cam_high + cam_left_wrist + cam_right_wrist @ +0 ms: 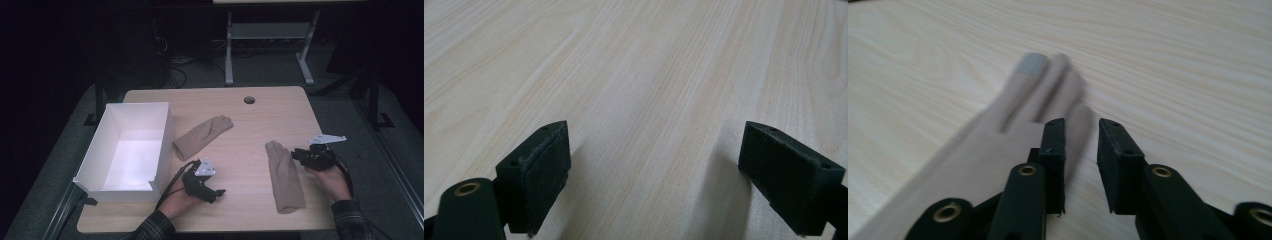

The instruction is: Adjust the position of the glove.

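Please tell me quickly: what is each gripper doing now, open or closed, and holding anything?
Left gripper: open wide, nothing between its jaws, over bare table.
Right gripper: jaws slightly apart, gripping nothing, beside the right glove.

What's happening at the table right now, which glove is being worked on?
A person holds a gripper in each hand over a wooden table. The right gripper sits at the edge of the nearer beige glove, jaws slightly apart with no pads pressing on it; the glove lies flat. The left gripper hangs open above bare wood. A second beige glove lies beside the open white box, which looks empty.
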### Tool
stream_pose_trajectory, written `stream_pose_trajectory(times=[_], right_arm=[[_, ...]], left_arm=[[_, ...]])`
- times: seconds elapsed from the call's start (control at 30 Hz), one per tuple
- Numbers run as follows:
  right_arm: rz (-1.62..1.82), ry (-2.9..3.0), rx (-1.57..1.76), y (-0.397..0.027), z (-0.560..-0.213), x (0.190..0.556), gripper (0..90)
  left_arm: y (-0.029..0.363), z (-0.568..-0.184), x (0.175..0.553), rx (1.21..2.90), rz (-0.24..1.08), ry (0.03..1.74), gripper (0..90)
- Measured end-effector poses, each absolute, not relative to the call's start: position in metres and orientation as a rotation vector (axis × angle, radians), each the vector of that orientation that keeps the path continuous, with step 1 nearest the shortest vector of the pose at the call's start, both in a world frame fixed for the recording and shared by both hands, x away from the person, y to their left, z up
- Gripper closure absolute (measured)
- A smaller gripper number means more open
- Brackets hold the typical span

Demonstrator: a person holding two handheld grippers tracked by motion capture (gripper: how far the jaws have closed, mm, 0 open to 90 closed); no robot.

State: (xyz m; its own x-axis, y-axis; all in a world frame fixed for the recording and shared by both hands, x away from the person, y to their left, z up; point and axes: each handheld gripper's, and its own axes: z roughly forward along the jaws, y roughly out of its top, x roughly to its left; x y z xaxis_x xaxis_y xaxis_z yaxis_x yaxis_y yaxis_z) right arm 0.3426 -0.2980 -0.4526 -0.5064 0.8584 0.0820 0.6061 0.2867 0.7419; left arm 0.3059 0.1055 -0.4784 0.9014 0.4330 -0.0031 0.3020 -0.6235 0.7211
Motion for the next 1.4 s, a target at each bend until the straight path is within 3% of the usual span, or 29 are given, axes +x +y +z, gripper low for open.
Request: stream_pose_trajectory(times=[0.43, 0.77, 1.2, 1.33, 1.4], right_arm=[[0.937, 2.105, 1.433, -0.318, -0.474, 0.351, 32.2], [0.931, 2.086, 1.459, -0.32, -0.483, 0.354, 21.3], [0.933, 2.09, 1.456, -0.32, -0.483, 0.353, 21.1], [0.933, 2.09, 1.455, -0.32, -0.483, 0.353, 21.1], [0.933, 2.09, 1.454, -0.32, -0.483, 0.353, 21.2]], left_arm=[[0.106, -0.478, 0.306, 2.288, 0.221, 0.519, 12.6], [0.1, -0.477, 0.304, 2.289, 0.219, 0.551, 14.1], [0.096, -0.457, 0.331, 2.284, 0.223, 0.675, 74.9], [0.096, -0.448, 0.344, 2.269, 0.238, 0.734, 88.1], [0.097, -0.446, 0.349, 2.262, 0.243, 0.757, 89.2]])
